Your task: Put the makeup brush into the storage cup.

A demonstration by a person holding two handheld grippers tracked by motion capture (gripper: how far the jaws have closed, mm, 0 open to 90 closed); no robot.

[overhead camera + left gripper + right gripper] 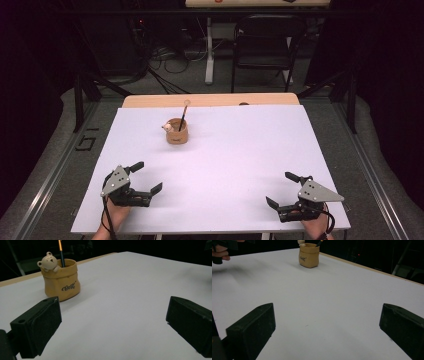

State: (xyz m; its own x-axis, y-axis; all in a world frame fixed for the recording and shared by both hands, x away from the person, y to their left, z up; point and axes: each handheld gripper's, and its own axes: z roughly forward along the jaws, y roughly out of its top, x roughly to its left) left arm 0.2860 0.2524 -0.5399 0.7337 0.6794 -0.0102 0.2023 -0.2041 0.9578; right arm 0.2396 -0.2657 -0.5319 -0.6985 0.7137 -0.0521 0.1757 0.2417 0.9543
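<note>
Tan sack-shaped ceramic pot, glossy, with a small bear figure on its rim, is seen toward the table's far edge; a pencil stands inside. Left claw and right claw, matte black blocks, are held wide open, empty, near the near corners

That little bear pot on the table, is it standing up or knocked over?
Standing upright. The bear pot sits flat on the white table, mouth upward, with a pencil sticking out of the top, leaning slightly.
</note>
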